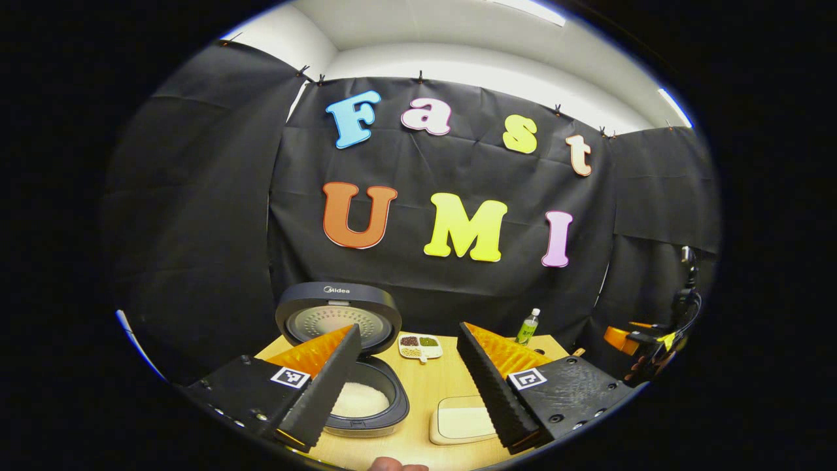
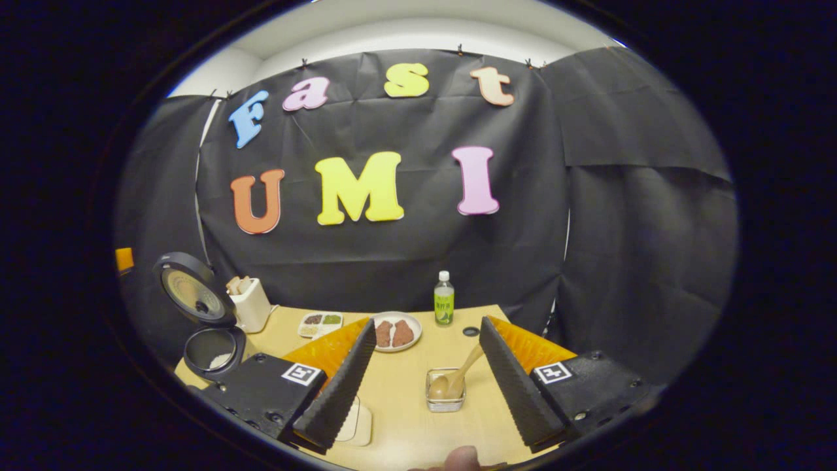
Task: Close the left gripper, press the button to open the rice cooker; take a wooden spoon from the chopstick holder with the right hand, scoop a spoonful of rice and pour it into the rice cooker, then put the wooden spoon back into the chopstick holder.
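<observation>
With the cooker [image 2: 212, 327] lid standing open at left, the right gripper [image 2: 425, 392], jaws spread and empty, is facing the spoon [image 2: 458, 379] at lower centre; it should be closing squarely on the handle.

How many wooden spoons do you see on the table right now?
1. A light wooden spoon stands bowl-down in the small clear glass container between the right gripper's open fingers. The white holder by the rice cooker may hide more.
</observation>
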Demonstrator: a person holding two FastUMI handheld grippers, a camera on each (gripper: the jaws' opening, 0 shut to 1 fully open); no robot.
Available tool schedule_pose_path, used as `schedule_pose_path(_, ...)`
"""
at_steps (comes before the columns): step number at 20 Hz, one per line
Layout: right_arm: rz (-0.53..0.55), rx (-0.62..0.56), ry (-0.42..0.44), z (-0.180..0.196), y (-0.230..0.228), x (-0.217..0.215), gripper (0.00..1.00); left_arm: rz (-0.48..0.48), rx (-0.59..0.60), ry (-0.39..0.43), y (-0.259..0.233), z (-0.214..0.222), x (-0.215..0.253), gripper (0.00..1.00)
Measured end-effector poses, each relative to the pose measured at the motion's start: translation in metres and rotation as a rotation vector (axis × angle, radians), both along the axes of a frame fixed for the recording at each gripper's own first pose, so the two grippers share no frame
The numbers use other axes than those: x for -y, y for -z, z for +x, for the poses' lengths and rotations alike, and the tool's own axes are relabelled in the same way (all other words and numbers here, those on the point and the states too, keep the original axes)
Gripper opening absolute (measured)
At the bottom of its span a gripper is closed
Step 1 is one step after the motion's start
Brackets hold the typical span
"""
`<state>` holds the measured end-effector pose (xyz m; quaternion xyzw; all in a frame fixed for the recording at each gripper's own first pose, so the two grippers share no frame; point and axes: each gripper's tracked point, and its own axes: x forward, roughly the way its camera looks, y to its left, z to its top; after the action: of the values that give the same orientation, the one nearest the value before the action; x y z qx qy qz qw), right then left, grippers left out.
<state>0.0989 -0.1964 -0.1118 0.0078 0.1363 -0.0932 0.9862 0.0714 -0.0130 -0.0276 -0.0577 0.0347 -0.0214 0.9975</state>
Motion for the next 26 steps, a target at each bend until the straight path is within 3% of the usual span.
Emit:
schedule_pose_path(1, 0.019, -0.015, 0.003, 0.006, 0.01, 0.006, 0.94, 0.002, 0.01, -0.004, -0.003, 0.001, 0.0, 0.95)
schedule_pose_path(2, 0.037, -0.042, -0.001, 0.012, 0.025, 0.009, 1.0, 0.007, 0.016, -0.011, -0.002, 0.002, 0.001, 0.94)
schedule_pose_path(4, 0.072, -0.086, 0.009, 0.024, 0.053, 0.023, 0.94, 0.018, 0.015, -0.018, 0.0, 0.005, 0.003, 0.94)
schedule_pose_path(5, 0.086, -0.109, 0.022, 0.031, 0.067, 0.032, 1.0, 0.02, 0.006, -0.023, 0.002, 0.005, 0.005, 0.94)
schedule_pose_path(7, 0.111, -0.137, 0.048, 0.047, 0.092, 0.05, 0.94, 0.027, 0.008, -0.051, 0.002, 0.009, 0.001, 0.94)
schedule_pose_path(8, 0.123, -0.154, 0.053, 0.056, 0.104, 0.057, 1.0, 0.028, 0.006, -0.062, 0.001, 0.011, 0.0, 0.94)
schedule_pose_path(10, 0.162, -0.191, 0.052, 0.075, 0.132, 0.068, 0.94, 0.039, -0.002, -0.089, 0.006, 0.013, -0.004, 0.95)
schedule_pose_path(12, 0.183, -0.217, 0.065, 0.094, 0.155, 0.082, 1.0, 0.048, -0.009, -0.119, 0.007, 0.016, -0.006, 0.94)
schedule_pose_path(17, 0.227, -0.299, 0.091, 0.12, 0.204, 0.109, 1.0, 0.058, -0.019, -0.158, 0.009, 0.027, 0.0, 0.95)
schedule_pose_path(18, 0.242, -0.306, 0.082, 0.126, 0.209, 0.11, 0.89, 0.063, -0.024, -0.163, 0.011, 0.03, 0.0, 0.95)
schedule_pose_path(19, 0.255, -0.311, 0.073, 0.131, 0.214, 0.11, 0.99, 0.07, -0.03, -0.168, 0.012, 0.032, 0.0, 0.95)
schedule_pose_path(24, 0.303, -0.299, 0.041, 0.144, 0.213, 0.109, 0.72, 0.072, -0.054, -0.19, 0.016, 0.037, -0.004, 0.95)
schedule_pose_path(25, 0.314, -0.3, 0.041, 0.146, 0.214, 0.11, 0.52, 0.071, -0.059, -0.193, 0.017, 0.038, -0.004, 0.95)
schedule_pose_path(26, 0.331, -0.301, 0.035, 0.148, 0.215, 0.108, 0.47, 0.071, -0.066, -0.196, 0.019, 0.038, -0.004, 0.95)
